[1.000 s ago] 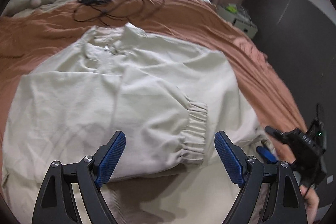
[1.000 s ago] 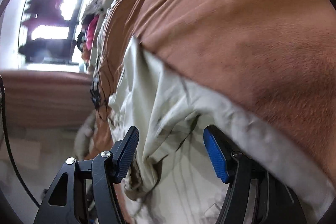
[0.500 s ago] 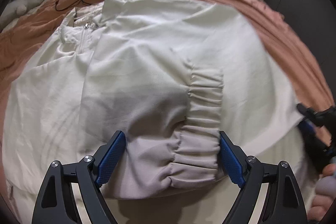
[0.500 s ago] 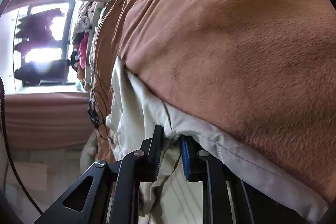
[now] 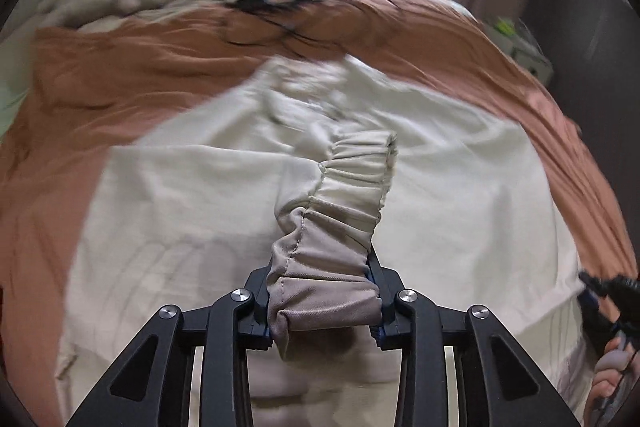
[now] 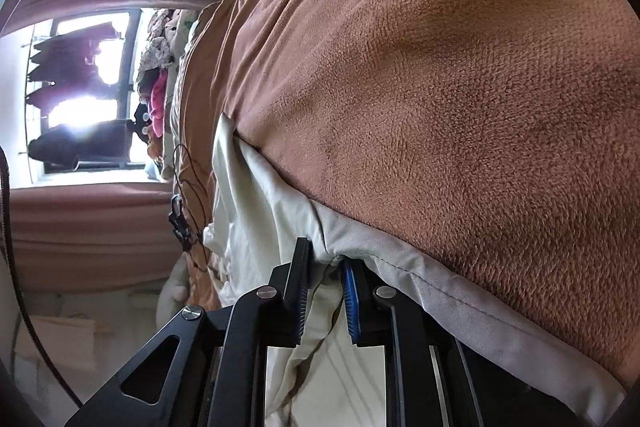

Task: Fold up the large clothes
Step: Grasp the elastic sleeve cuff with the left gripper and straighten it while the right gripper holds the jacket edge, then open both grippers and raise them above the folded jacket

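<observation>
The large cream-white woven jacket (image 5: 192, 211) lies spread across the middle of the rust-brown fleece blanket (image 5: 100, 75) on the bed, its collar toward the far edge where a tangle of black cable (image 5: 272, 7) rests. The left gripper (image 5: 324, 303) has the jacket's gathered elastic sleeve cuff (image 5: 348, 195) bunched between its jaws, which are closing on it. The right gripper (image 6: 324, 291) is nearly closed, pinching a fold of the jacket's hem at the blanket's near right edge. The step in hand looks like folding the sleeve across the body. To do it well, let the left grip settle fully before carrying the cuff, lift only enough to clear the fabric beneath, and lay the sleeve flat and straight. The right pinch should keep the hem taut so the body does not drag or wrinkle.
</observation>
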Motion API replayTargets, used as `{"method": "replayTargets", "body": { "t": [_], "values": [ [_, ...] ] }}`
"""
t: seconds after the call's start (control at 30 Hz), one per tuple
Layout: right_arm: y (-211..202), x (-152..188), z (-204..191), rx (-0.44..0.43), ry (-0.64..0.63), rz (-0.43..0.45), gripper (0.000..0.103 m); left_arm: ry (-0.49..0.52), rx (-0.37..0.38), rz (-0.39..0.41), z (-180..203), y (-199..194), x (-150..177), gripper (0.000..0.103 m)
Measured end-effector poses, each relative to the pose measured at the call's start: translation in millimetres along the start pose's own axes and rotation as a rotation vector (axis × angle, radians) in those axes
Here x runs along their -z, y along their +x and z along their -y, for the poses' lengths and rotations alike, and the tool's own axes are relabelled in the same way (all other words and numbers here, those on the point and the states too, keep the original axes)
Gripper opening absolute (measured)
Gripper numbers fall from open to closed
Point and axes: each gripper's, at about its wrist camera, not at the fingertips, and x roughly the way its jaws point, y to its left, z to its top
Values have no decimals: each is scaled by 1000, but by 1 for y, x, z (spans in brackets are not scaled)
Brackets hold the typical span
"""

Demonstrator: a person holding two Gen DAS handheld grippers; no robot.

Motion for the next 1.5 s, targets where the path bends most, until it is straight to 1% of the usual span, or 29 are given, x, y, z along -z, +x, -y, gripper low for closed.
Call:
{"method": "replayTargets", "body": {
  "t": [0.1,0.17,0.23,0.3,0.4,0.43,0.5,0.53,0.6,0.63,0.7,0.77,0.8,0.83,0.9,0.93,0.97,1.0,1.03,1.13,1.17,1.2,1.23,1.3,1.37,1.4,1.43,1.47,1.5],
  "values": [
    [1,1,0,3,0,-5,17,-57,47,9,-31,-9,-2,35],
    [3,4,0,7,0,-15,17,-60,66,15,-39,-13,1,35],
    [4,5,-2,14,-5,-15,17,-61,56,24,-43,-10,7,35],
    [4,4,-2,16,-5,-13,17,-93,62,-1,-49,3,12,36],
    [5,3,-2,12,1,-15,17,-200,54,-108,-71,32,21,42],
    [5,3,-2,11,4,-13,17,-224,39,-114,-77,34,23,42],
    [5,3,-2,15,6,-12,17,-249,-16,-104,-90,33,26,43],
    [4,3,-3,22,1,-11,17,-259,-16,-101,-97,31,26,43],
    [4,5,-6,35,-11,-10,17,-284,15,-100,-111,28,27,43],
    [3,6,-7,41,-14,-11,17,-299,14,-104,-118,26,28,44],
    [2,8,-8,48,-15,-9,17,-312,8,-107,-127,22,29,51],
    [1,10,-9,51,-16,-6,17,-318,22,-111,-130,22,33,70],
    [0,10,-9,53,-22,-3,17,-315,28,-115,-130,23,35,73],
    [0,11,-10,54,-27,-1,17,-306,31,-126,-128,26,37,74],
    [0,11,-9,54,-33,1,17,-288,43,-150,-122,33,41,72],
    [1,11,-8,54,-33,2,17,-269,38,-160,-119,38,44,57],
    [2,10,-9,57,-39,3,17,-250,14,-172,-117,42,46,35],
    [3,10,-10,70,-52,3,17,-233,-18,-193,-116,49,49,33],
    [5,10,-13,86,-65,0,17,-235,-41,-206,-118,55,51,33],
    [7,13,-20,107,-83,-18,18,-245,-79,-203,-122,57,52,34],
    [5,14,-21,104,-77,-22,20,-255,-87,-202,-123,54,51,34],
    [1,15,-21,101,-68,-24,27,-263,-96,-189,-123,46,49,34],
    [-2,17,-22,102,-68,-19,30,-262,-90,-173,-124,39,48,34],
    [-10,22,-26,126,-92,-10,43,-253,-67,-150,-124,23,47,35],
    [-18,26,-29,131,-115,-10,50,-248,-48,-137,-126,7,50,37],
    [-24,31,-30,122,-134,-8,50,-247,-43,-128,-128,-4,53,37],
    [-28,34,-31,121,-145,-5,51,-247,-36,-119,-130,-11,55,40],
    [-32,37,-32,122,-154,-1,51,-249,-26,-105,-132,-22,58,46],
    [-37,40,-31,121,-160,1,51,-250,-21,-98,-132,-27,60,50]
  ]
}}
